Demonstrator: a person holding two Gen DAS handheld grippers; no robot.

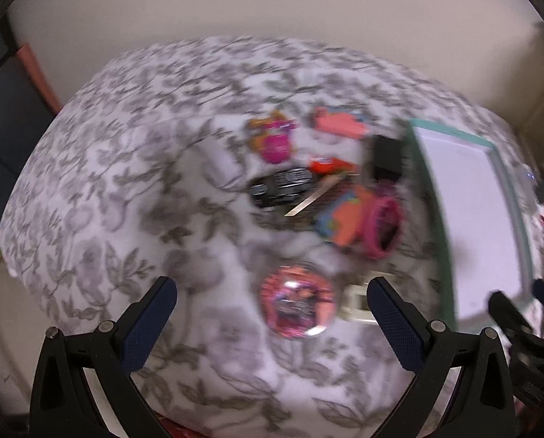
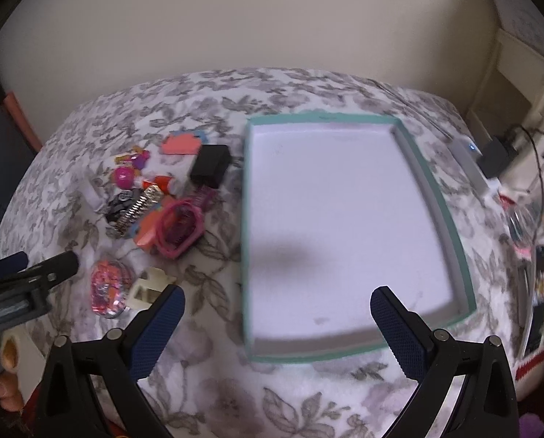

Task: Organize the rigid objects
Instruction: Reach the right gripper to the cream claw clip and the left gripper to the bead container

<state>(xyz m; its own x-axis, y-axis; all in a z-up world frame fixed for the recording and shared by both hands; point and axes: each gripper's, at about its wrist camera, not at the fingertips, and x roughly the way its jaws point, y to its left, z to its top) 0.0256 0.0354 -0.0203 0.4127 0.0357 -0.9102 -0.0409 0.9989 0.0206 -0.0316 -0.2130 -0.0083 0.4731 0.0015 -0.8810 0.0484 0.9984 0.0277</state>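
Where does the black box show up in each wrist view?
Left wrist view: black box right of centre, just left of the tray's teal rim.
Right wrist view: black box left of centre, again just left of the tray.
Shared landmark: the pink ring nearer the camera than the box.

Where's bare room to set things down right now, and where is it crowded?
The teal-rimmed box is bare inside, the widest free patch. Bare flowered cloth lies between the box's near rim and the right gripper. The far cloth behind the box is free. The toy pile left of the box is crowded, from the black block to the glitter ball.
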